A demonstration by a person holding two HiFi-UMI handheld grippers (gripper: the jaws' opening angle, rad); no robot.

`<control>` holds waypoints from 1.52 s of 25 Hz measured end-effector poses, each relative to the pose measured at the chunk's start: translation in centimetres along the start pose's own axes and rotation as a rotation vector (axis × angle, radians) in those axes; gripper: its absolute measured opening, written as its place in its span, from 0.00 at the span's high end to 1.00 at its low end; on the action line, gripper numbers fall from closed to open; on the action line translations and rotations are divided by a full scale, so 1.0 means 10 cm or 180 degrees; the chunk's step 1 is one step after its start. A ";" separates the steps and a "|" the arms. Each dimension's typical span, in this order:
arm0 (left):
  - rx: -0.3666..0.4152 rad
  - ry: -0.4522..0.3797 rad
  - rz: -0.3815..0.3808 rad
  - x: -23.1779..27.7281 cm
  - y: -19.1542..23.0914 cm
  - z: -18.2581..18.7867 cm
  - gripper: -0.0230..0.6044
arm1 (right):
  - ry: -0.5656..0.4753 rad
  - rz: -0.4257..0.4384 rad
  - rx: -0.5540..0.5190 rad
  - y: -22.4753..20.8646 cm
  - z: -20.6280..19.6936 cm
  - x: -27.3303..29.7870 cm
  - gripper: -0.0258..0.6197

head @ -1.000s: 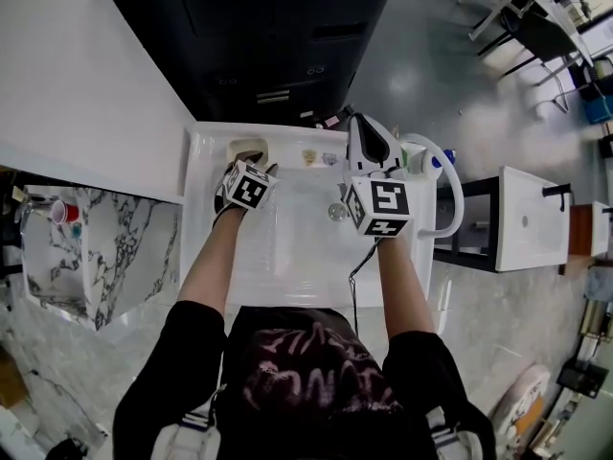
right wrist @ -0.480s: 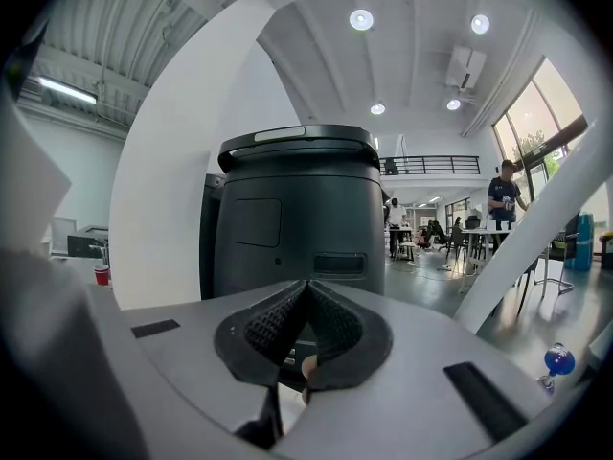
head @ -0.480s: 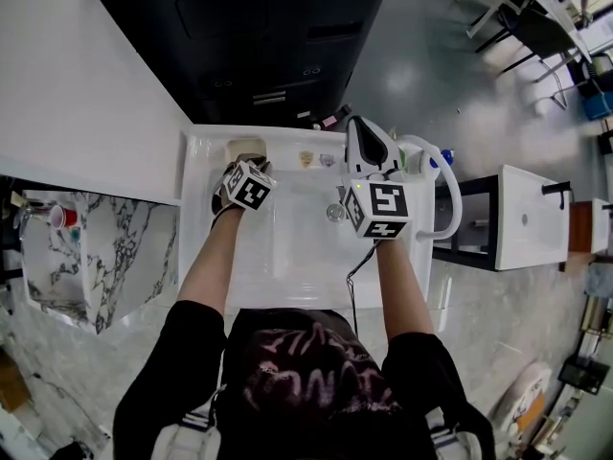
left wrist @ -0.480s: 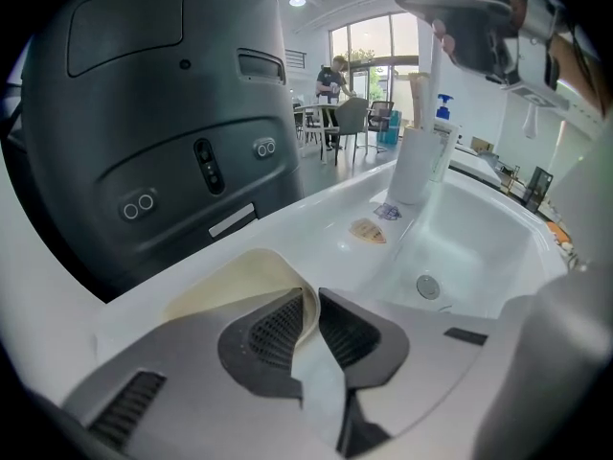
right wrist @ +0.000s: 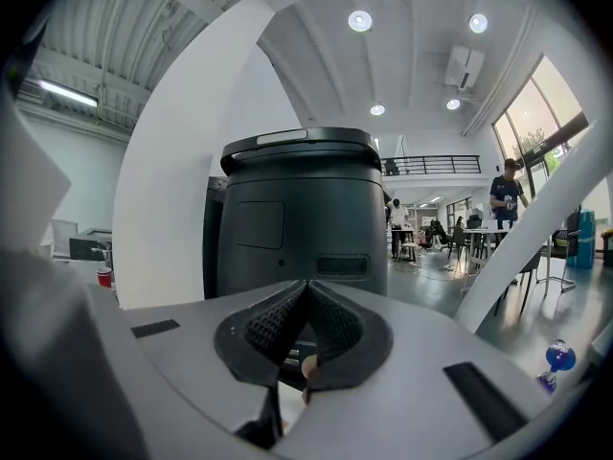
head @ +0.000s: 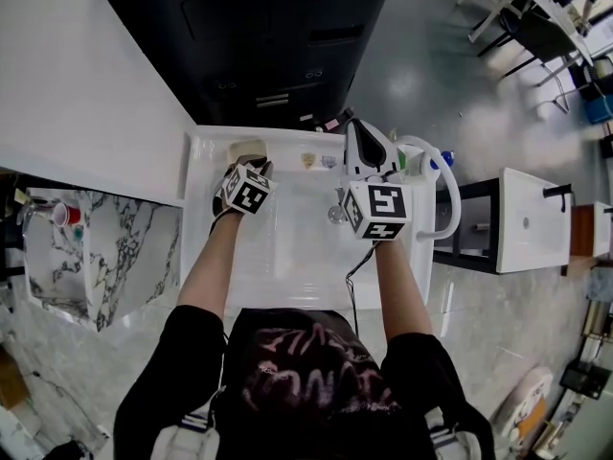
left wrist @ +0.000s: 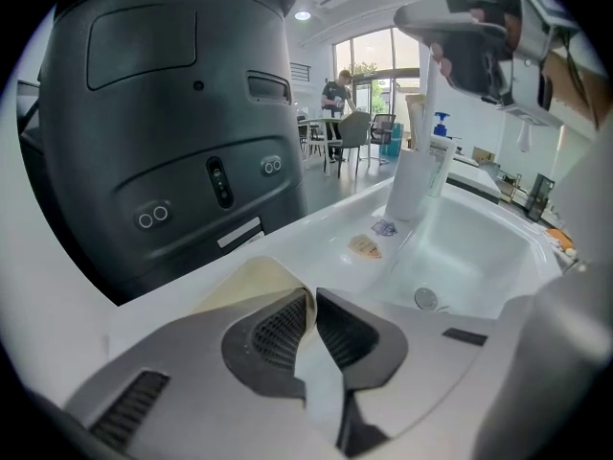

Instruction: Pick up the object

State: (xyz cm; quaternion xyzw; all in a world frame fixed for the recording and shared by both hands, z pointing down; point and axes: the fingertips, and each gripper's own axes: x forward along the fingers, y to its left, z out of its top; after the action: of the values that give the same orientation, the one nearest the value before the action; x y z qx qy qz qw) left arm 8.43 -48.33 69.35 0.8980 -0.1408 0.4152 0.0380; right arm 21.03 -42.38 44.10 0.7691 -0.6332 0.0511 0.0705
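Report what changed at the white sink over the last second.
The left gripper has just been closing its jaws onto the edge of the flat cream pad on the back rim of the white sink. The right gripper, jaws together, stayed put.

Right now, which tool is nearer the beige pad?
Left. The left tool, jaws just closed further, pinches the edge of the beige pad; the right tool is across the basin, apart.

Jaws closed tip to tip, the right gripper faces a tall black unit straight beyond them; a red cup left, a standing person far right.
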 end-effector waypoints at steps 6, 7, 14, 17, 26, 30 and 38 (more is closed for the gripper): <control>-0.0144 -0.0225 0.0082 -0.24 0.02 0.13 0.89 | -0.0048 0.0042 0.0044 0.05 0.05 -0.06 0.94; -0.0168 -0.0268 0.0096 -0.28 0.02 0.15 0.89 | -0.0058 0.0051 0.0050 0.06 0.06 -0.08 0.94; -0.0335 -0.0616 0.0248 -0.69 0.03 0.42 0.89 | -0.0146 0.0089 0.0081 0.10 0.14 -0.20 0.94; -0.0363 -0.0781 0.0330 -0.88 0.04 0.53 0.89 | -0.0178 0.0107 0.0083 0.13 0.17 -0.26 0.94; -0.0473 -0.1211 0.0613 -1.46 0.06 0.88 0.89 | -0.0222 0.0156 0.0101 0.17 0.23 -0.41 0.94; -0.0399 -0.1405 0.0738 -1.74 0.03 1.07 0.89 | -0.0249 0.0190 0.0073 0.18 0.28 -0.47 0.94; -0.0296 -0.1688 0.0940 -2.19 0.02 1.29 0.89 | -0.0292 0.0236 0.0049 0.20 0.35 -0.57 0.94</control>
State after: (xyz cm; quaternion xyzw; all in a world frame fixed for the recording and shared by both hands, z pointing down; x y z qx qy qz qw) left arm 4.38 -46.00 44.31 0.9422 -0.2936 0.1605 -0.0198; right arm 17.92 -37.81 39.77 0.7471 -0.6634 0.0232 0.0336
